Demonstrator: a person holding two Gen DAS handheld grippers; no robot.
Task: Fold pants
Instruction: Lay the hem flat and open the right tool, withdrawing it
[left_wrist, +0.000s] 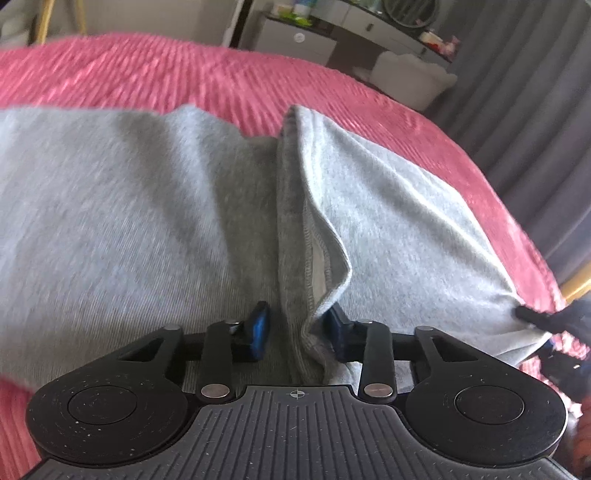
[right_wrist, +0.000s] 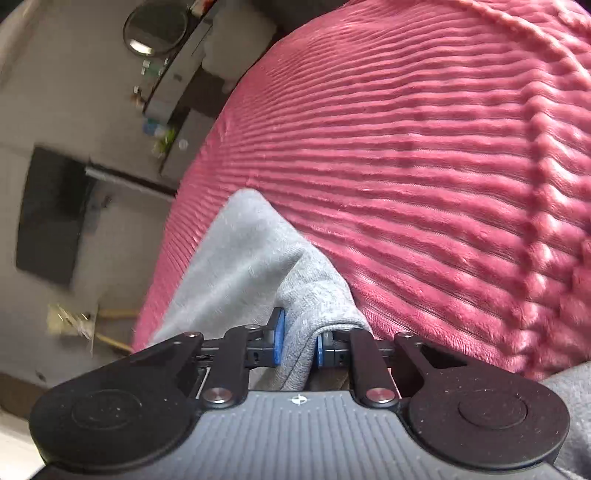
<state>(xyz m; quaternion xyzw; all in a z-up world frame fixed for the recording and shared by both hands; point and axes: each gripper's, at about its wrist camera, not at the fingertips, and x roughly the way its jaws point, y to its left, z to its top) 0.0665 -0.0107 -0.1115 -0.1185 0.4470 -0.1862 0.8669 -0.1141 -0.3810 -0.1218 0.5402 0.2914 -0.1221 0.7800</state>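
Observation:
Grey sweatpants (left_wrist: 129, 221) lie spread on a pink ribbed bedspread (left_wrist: 166, 74). In the left wrist view my left gripper (left_wrist: 297, 332) is shut on a bunched seam edge of the pants (left_wrist: 295, 240), its blue pads pressing the fold. At the right edge of that view my right gripper (left_wrist: 532, 317) pinches a corner of the same fabric. In the right wrist view my right gripper (right_wrist: 298, 345) is shut on a grey corner of the pants (right_wrist: 251, 251), held over the bedspread (right_wrist: 424, 147).
A dresser with a round mirror (left_wrist: 369, 26) and grey curtains (left_wrist: 535, 92) stand beyond the bed. A white cushioned seat (left_wrist: 410, 81) sits by the bed's far edge. A dark screen (right_wrist: 51, 214) hangs on the wall in the right wrist view.

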